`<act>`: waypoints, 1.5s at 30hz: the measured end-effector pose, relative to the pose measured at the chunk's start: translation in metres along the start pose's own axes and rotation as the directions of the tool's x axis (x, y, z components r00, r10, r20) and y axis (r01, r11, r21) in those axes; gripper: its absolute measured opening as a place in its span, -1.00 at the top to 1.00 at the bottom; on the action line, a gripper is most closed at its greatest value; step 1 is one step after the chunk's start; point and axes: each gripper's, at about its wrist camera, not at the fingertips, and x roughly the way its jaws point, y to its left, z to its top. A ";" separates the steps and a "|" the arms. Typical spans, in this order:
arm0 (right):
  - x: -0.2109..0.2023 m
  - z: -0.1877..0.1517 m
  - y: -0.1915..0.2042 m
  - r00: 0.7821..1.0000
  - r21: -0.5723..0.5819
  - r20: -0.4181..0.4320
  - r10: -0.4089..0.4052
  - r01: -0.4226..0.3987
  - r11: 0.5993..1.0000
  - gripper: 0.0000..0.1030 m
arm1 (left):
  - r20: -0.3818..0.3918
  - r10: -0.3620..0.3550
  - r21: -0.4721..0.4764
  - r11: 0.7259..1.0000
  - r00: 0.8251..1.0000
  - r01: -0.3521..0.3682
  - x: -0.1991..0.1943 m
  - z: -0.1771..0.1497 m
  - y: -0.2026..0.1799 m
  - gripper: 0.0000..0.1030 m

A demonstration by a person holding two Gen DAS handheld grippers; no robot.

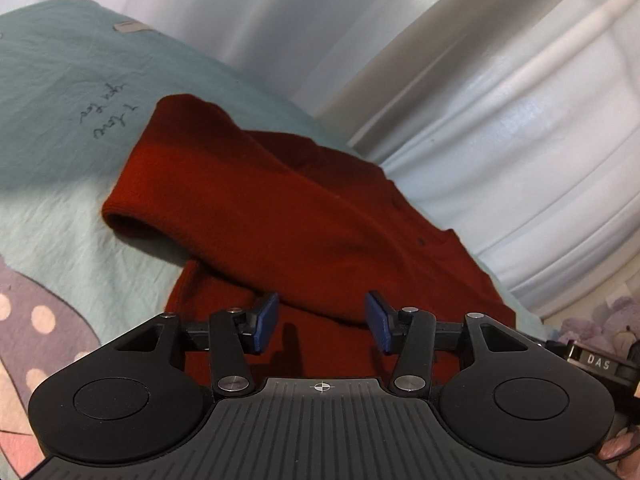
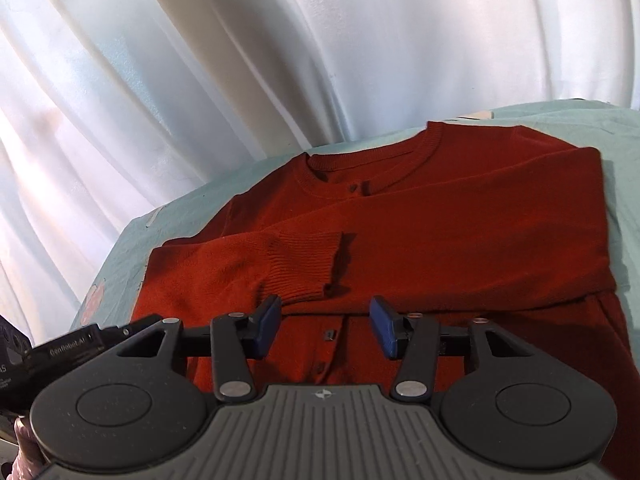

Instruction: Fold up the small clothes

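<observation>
A red knitted cardigan [image 2: 460,216] lies flat on a pale teal bed sheet [image 2: 180,216], with its round neck [image 2: 368,160] toward the curtain. One sleeve is folded across the chest, and its ribbed cuff [image 2: 304,268] lies just beyond my right gripper [image 2: 326,326]. That gripper hangs open over the button strip [image 2: 328,336], with nothing between its blue pads [image 2: 266,328]. In the left wrist view the same cardigan [image 1: 280,208] shows from the side, with a folded bulge at its far end. My left gripper [image 1: 322,322] is open above the red cloth and holds nothing.
White curtains [image 2: 240,60] hang close behind the bed. The sheet carries dark handwriting print [image 1: 110,116] and a purple dotted patch [image 1: 36,320]. Plush toys [image 1: 608,324] lie at the right edge. The body of the other hand-held device [image 2: 68,350] shows at the left.
</observation>
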 end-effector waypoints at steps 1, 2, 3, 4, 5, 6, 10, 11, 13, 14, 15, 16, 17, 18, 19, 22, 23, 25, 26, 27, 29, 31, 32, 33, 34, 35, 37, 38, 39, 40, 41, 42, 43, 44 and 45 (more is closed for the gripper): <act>0.011 0.005 0.005 1.000 -0.005 -0.018 0.025 -0.025 1.000 0.03 | -0.004 0.016 -0.008 1.000 1.000 -0.016 0.001 -0.001 0.004 -0.01; 0.022 0.010 0.008 0.999 0.003 -0.028 0.031 -0.031 1.000 0.03 | -0.008 0.036 -0.020 0.999 0.999 -0.036 0.001 -0.001 0.008 -0.01; 0.031 0.015 0.008 0.999 0.027 -0.033 0.030 -0.030 0.999 0.03 | -0.009 0.057 -0.035 0.998 0.998 -0.057 -0.003 -0.003 0.013 -0.01; 0.039 0.019 0.006 0.999 0.057 -0.042 0.031 -0.029 0.998 0.03 | -0.009 0.072 -0.052 0.996 0.997 -0.072 -0.003 -0.001 0.017 -0.01; 0.048 0.023 0.001 0.998 0.102 -0.055 0.029 -0.024 0.995 0.03 | -0.007 0.076 -0.064 0.995 0.997 -0.076 -0.003 0.001 0.024 -0.01; 0.054 0.025 -0.003 0.998 0.135 -0.064 0.017 -0.008 0.991 0.03 | -0.002 0.077 -0.070 0.995 0.997 -0.077 -0.004 0.003 0.029 -0.01; 0.076 0.026 -0.019 0.993 0.241 -0.115 0.042 -0.013 0.970 0.21 | 0.010 0.103 -0.042 0.994 0.995 -0.102 -0.006 0.001 0.024 -0.01; 0.081 0.025 -0.021 0.990 0.264 -0.127 0.058 -0.022 0.964 0.30 | 0.009 0.109 -0.040 0.993 0.994 -0.109 -0.005 0.001 0.025 -0.01; 0.085 0.025 -0.021 0.990 0.273 -0.119 0.070 -0.036 0.961 0.60 | 0.002 0.109 -0.051 0.993 0.994 -0.108 0.003 0.006 0.026 0.00; 0.089 0.026 -0.020 0.987 0.283 -0.139 0.078 -0.036 0.959 0.81 | 0.002 0.103 -0.059 0.993 0.995 -0.103 0.003 0.006 0.028 0.02; 0.092 0.025 -0.019 0.986 0.293 -0.145 0.087 -0.041 0.955 0.86 | 0.003 0.100 -0.068 0.993 0.995 -0.099 0.002 0.006 0.027 0.02; 0.092 0.025 -0.017 0.985 0.284 -0.140 0.099 -0.056 0.957 0.90 | 0.003 0.100 -0.071 0.993 0.995 -0.099 0.001 0.006 0.027 0.06; 0.088 0.025 -0.013 0.988 0.251 -0.121 0.092 -0.059 0.966 0.91 | 0.002 0.100 -0.077 0.992 0.995 -0.099 0.003 0.008 0.027 0.09; 0.079 0.027 -0.007 0.994 0.207 -0.082 0.072 -0.053 0.977 0.91 | 0.000 0.096 -0.084 0.992 0.995 -0.096 0.002 0.008 0.027 0.09; 0.066 0.030 -0.004 0.998 0.175 -0.029 0.058 -0.052 0.983 0.91 | -0.005 0.090 -0.087 0.992 0.996 -0.090 0.003 0.009 0.027 0.09; 0.024 0.038 -0.007 0.986 0.112 0.122 -0.116 0.103 0.988 0.91 | -0.009 0.074 -0.074 0.994 0.997 -0.074 0.005 0.013 0.024 0.09; 0.014 0.039 -0.012 0.970 0.083 0.157 -0.188 0.177 0.981 0.91 | -0.007 0.068 -0.066 0.995 0.998 -0.069 0.006 0.013 0.022 0.09; 0.007 0.037 -0.027 0.945 0.034 0.168 -0.282 0.280 0.959 0.90 | -0.010 0.053 -0.063 0.997 0.999 -0.054 0.008 0.014 0.020 0.09; 0.007 0.037 -0.039 0.942 0.044 0.145 -0.304 0.301 0.953 0.89 | -0.013 0.052 -0.068 0.996 0.999 -0.053 0.010 0.015 0.019 0.09; 0.008 0.036 -0.051 0.945 0.074 0.112 -0.307 0.301 0.951 0.88 | -0.020 0.054 -0.073 0.996 0.998 -0.055 0.012 0.015 0.019 0.09; 0.011 0.035 -0.075 0.961 0.162 0.038 -0.273 0.264 0.951 0.78 | -0.027 0.040 -0.087 0.995 0.999 -0.042 0.015 0.015 0.018 0.09; 0.009 0.030 -0.092 0.964 0.246 0.027 -0.264 0.250 0.936 0.74 | -0.036 0.014 -0.106 0.994 0.999 -0.018 0.015 0.015 0.017 0.09; 0.011 0.028 -0.098 0.969 0.265 0.019 -0.248 0.234 0.935 0.50 | -0.037 -0.009 -0.111 0.994 0.999 0.004 0.013 0.014 0.017 0.08; 0.013 0.024 -0.103 0.974 0.287 0.003 -0.225 0.215 0.934 0.36 | -0.040 -0.021 -0.115 0.993 0.999 0.016 0.012 0.014 0.016 0.08; 0.016 0.023 -0.105 0.981 0.305 0.007 -0.194 0.182 0.935 0.31 | -0.042 -0.026 -0.115 0.993 0.999 0.021 0.011 0.014 0.015 0.08; 0.018 0.021 -0.105 0.983 0.302 0.025 -0.180 0.165 0.939 0.31 | -0.043 -0.034 -0.109 0.994 0.999 0.029 0.011 0.014 0.015 0.06; 0.023 0.024 -0.098 0.982 0.282 0.034 -0.186 0.169 0.944 0.48 | -0.048 -0.014 -0.092 0.996 0.999 0.009 0.015 0.015 0.010 0.05; 0.026 0.025 -0.094 0.983 0.262 0.029 -0.179 0.166 0.951 0.89 | -0.055 -0.002 -0.088 0.996 0.998 -0.003 0.018 0.015 0.009 0.05; 0.027 0.026 -0.088 0.986 0.240 0.017 -0.165 0.156 0.958 0.90 | -0.059 0.004 -0.086 0.996 0.998 -0.009 0.021 0.016 0.008 0.05; 0.025 0.027 -0.083 0.987 0.214 0.024 -0.162 0.153 0.965 0.91 | -0.059 0.019 -0.086 0.996 0.998 -0.024 0.024 0.017 0.006 0.05; 0.019 0.030 -0.073 0.981 0.158 0.064 -0.184 0.172 0.972 0.92 | -0.055 0.042 -0.083 0.995 0.998 -0.046 0.025 0.018 0.005 0.05; 0.011 0.030 -0.065 0.966 0.103 0.110 -0.235 0.224 0.969 0.92 | -0.046 0.051 -0.077 0.996 0.998 -0.055 0.025 0.019 0.004 0.05; 0.003 0.032 -0.060 0.938 0.060 0.165 -0.304 0.298 0.953 0.92 | -0.036 0.057 -0.072 0.996 0.998 -0.059 0.024 0.019 0.004 0.05; -0.003 0.032 -0.061 0.909 0.054 0.205 -0.363 0.360 0.931 0.92 | -0.031 0.062 -0.071 0.995 0.998 -0.065 0.024 0.020 0.004 0.05; -0.007 0.032 -0.066 0.886 0.060 0.214 -0.411 0.408 0.911 0.92 | -0.034 0.064 -0.073 0.995 0.997 -0.066 0.025 0.020 0.004 0.05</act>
